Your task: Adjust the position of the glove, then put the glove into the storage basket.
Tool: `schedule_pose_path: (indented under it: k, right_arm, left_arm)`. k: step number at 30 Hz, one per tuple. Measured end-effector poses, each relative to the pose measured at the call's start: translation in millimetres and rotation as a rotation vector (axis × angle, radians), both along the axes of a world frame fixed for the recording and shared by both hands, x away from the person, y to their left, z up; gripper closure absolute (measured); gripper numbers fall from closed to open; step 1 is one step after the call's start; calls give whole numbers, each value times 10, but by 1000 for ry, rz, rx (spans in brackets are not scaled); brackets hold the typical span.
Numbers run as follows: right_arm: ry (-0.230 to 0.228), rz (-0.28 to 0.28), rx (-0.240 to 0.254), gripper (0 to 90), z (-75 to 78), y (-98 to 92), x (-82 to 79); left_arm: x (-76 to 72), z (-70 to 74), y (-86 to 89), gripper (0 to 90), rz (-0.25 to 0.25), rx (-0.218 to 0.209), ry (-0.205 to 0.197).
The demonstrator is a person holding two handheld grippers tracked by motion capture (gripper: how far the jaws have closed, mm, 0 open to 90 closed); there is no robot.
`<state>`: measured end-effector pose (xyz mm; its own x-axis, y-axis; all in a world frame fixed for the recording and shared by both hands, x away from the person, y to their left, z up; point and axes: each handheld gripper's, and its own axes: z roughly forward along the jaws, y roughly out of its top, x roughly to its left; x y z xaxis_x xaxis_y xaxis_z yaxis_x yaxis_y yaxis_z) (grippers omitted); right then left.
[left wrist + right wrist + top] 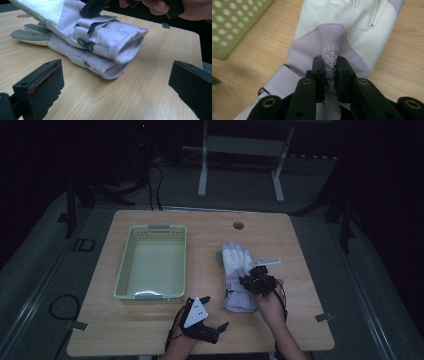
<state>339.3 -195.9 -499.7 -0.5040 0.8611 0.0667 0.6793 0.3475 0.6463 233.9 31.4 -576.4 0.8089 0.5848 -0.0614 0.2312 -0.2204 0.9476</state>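
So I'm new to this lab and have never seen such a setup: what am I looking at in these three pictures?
A person sits at a wooden table and holds a pair of hand-held tongs in each hand. The high view looks down from above; the other two pictures come from small cameras riding on each tool.

On the table lie an empty pale green basket and two white and lilac gloves, one stacked on the other.

The right tongs are pinching a fold of the top glove's fabric. The left tongs hang open near the table's front edge, pointed at the gloves' cuffs, holding nothing.
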Motion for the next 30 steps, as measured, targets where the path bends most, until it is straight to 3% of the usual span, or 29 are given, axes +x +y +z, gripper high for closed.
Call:
schedule_pose_path:
  k: [4, 10, 14, 17, 21, 22, 24, 29, 30]
  right_arm:
    - [20, -2, -1, 769, -34, -63, 32]
    - [22, 70, 18, 544, -35, -63, 5]
    - [-19, 97, 90, 373, 61, -157, -32]
    - [-25, 105, 164, 304, 114, -273, -50]
    - [-26, 150, 164, 161, 84, -324, -93]
    - [-19, 168, 155, 146, 71, -326, -100]
    - [-51, 206, 176, 152, 62, -344, -123]
    - [-149, 253, 148, 156, 120, -468, -99]
    - [-145, 263, 149, 156, 135, -493, -90]
  left_arm:
    - [7, 0, -1, 2, -6, 0, 6]
    - [15, 0, 3, 2, -4, -4, 14]
    - [8, 0, -4, 2, -1, 3, 8]
    - [18, -1, 5, 1, 13, -7, 15]
    - [35, -2, 16, 2, 27, -20, 35]
    - [38, -2, 17, 2, 24, -23, 37]
    - [45, 0, 6, 2, 23, -9, 48]
    - [38, 27, -54, 2, 12, 51, 77]
    - [34, 44, -61, 2, 6, 54, 77]
